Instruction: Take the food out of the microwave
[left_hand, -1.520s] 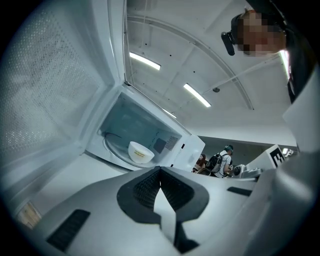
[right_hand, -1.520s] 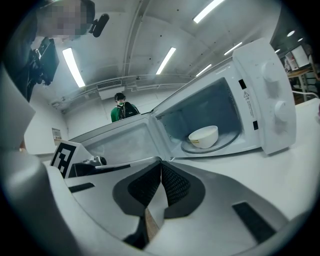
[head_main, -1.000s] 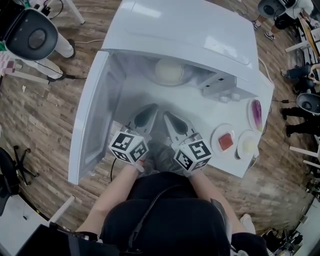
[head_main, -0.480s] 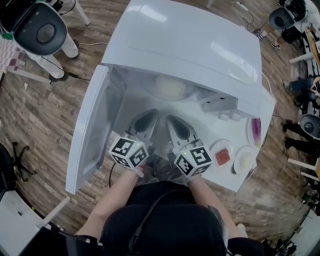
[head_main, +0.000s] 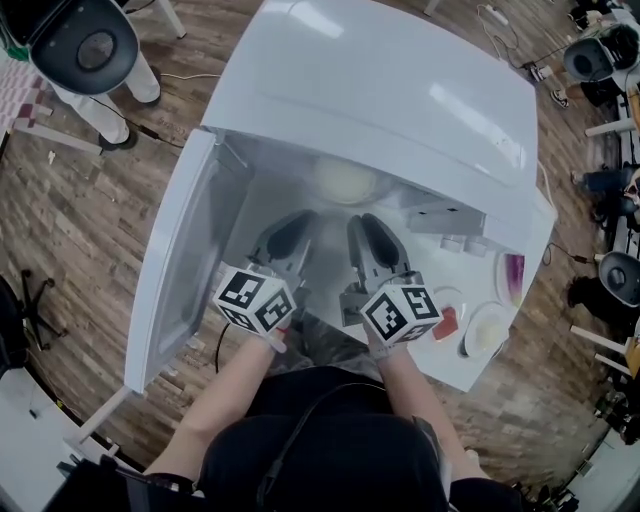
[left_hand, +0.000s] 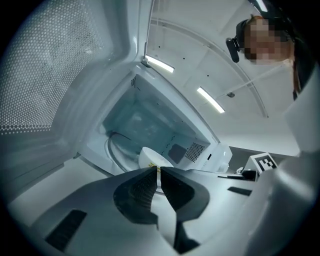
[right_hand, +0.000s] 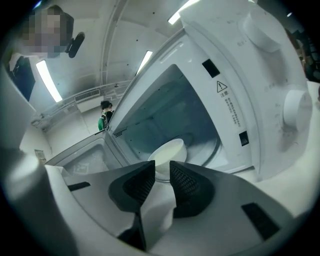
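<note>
A white microwave (head_main: 380, 90) stands on a white table with its door (head_main: 175, 260) swung open to the left. A white bowl (head_main: 345, 180) sits on the turntable inside, also seen as the bowl (left_hand: 150, 157) and the bowl (right_hand: 170, 150) in the two gripper views. My left gripper (head_main: 290, 232) is level in front of the opening, shut and empty (left_hand: 159, 171). My right gripper (head_main: 372, 235) is beside it, nearer the control panel. Its jaws are opening, with a small gap and nothing between them (right_hand: 162, 167). Both grippers stay short of the bowl.
To the microwave's right on the table (head_main: 470, 370) are a plate with pink food (head_main: 447, 322), a white plate (head_main: 487, 328) and a dish with purple food (head_main: 513, 277). The control panel with knobs (right_hand: 297, 110) flanks the opening. A chair (head_main: 85, 45) stands at the far left.
My right gripper has moved forward toward the microwave opening and its jaws have parted. My left gripper has edged forward and stays shut.
</note>
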